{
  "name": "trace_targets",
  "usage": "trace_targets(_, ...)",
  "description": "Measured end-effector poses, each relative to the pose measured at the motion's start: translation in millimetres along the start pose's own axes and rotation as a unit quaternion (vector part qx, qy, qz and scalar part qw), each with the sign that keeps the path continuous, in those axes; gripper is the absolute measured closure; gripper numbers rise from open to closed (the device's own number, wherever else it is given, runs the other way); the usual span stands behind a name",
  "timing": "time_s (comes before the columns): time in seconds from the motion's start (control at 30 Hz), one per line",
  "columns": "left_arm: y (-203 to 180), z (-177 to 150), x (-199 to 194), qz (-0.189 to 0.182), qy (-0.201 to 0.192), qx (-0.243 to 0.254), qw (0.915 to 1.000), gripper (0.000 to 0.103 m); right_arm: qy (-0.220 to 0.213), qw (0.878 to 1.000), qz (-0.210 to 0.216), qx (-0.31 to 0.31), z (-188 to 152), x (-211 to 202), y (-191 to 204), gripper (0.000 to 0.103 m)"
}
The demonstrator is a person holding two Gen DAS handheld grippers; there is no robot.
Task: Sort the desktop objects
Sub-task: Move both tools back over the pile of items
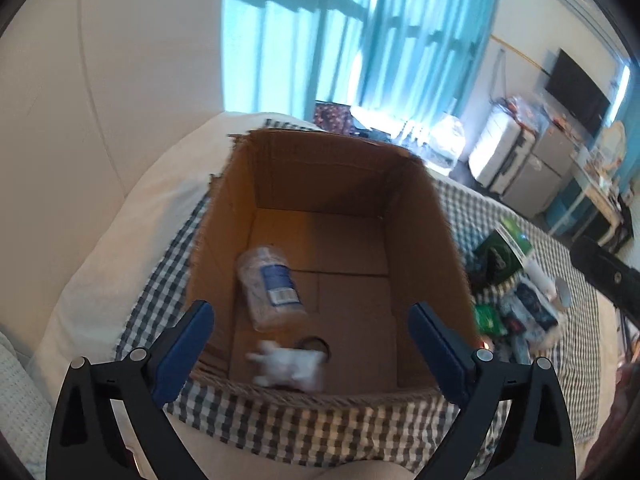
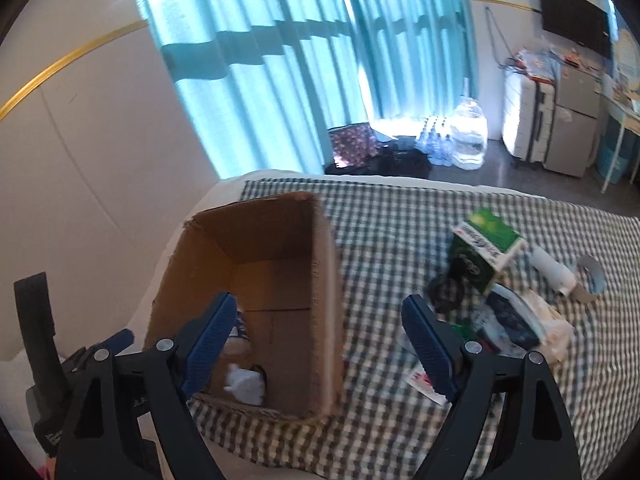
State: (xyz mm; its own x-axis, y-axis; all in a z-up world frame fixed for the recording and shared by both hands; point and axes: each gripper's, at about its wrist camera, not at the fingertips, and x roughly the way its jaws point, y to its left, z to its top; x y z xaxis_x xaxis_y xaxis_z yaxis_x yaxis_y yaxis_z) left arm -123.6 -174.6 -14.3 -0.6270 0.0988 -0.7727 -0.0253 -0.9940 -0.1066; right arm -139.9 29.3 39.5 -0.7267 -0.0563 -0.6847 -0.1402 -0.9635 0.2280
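Left view looks straight down into the box [image 1: 320,240]; right view shows it from the side, plus the checked cloth [image 2: 384,232] spread on a white bed and the whole clutter pile [image 2: 504,304] to the box's right. Box is brown corrugated cardboard, open-topped, rim torn ragged. Only the left view shows the full bottle [image 1: 270,286]: clear crinkled plastic, blue label, lying on its side on the box floor. A white crumpled thing [image 1: 290,368], blurred, lies near the front wall, just beyond and between the left tool [image 1: 312,332] fingers; jaws wide, nothing held. Right tool [image 2: 316,340] is also wide and empty, straddling the box's right wall, pile just past its right finger. Pile has a green carton [image 2: 486,248] and a white tube [image 2: 552,270].
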Motion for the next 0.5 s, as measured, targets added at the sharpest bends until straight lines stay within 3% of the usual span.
trace_targets(0.23,-65.3,-24.1,-26.6,-0.041,-0.01,0.038,0.9984,0.0,-0.02,0.996,-0.079,0.047,-25.5,-57.1,-77.1,0.018)
trace_targets(0.5,-138.5,-64.2,-44.3,-0.074,-0.017,0.065,0.9951,0.0,-0.031,0.987,-0.136,0.081,-75.1,-121.1,-158.8,0.018)
